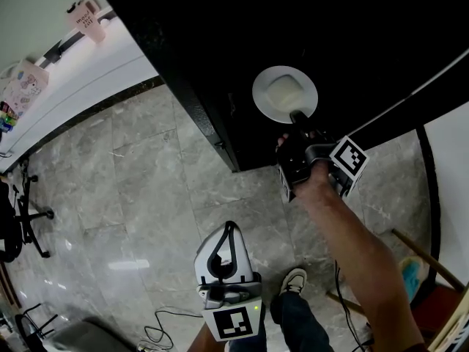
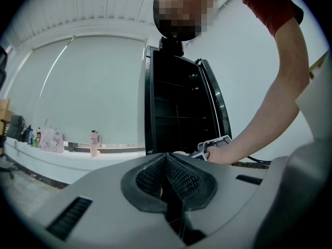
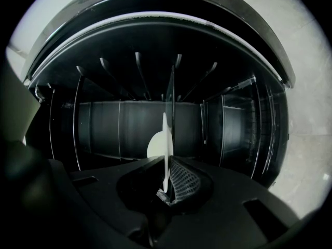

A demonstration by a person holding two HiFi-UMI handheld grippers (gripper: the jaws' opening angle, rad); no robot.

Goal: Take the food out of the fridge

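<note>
A white plate (image 1: 282,94) with a pale piece of food on it sits inside the black fridge (image 1: 220,35), whose door stands open. My right gripper (image 1: 298,116) reaches in from the front and is shut on the plate's near rim. In the right gripper view the plate (image 3: 165,134) stands edge-on between the jaws of the right gripper (image 3: 167,165), with dark fridge shelves (image 3: 129,123) behind. My left gripper (image 1: 231,229) hangs low over the floor, away from the fridge, shut and empty. The left gripper (image 2: 166,157) faces the fridge (image 2: 176,108) and the hand holding the right gripper (image 2: 215,147).
A white counter (image 1: 110,64) runs along the wall at the left with a pink bottle (image 1: 86,17) and a patterned bag (image 1: 26,79). An office chair (image 1: 18,211) stands at the far left. A cable (image 1: 165,321) lies on the marble floor. Wooden sticks (image 1: 429,259) lean at the right.
</note>
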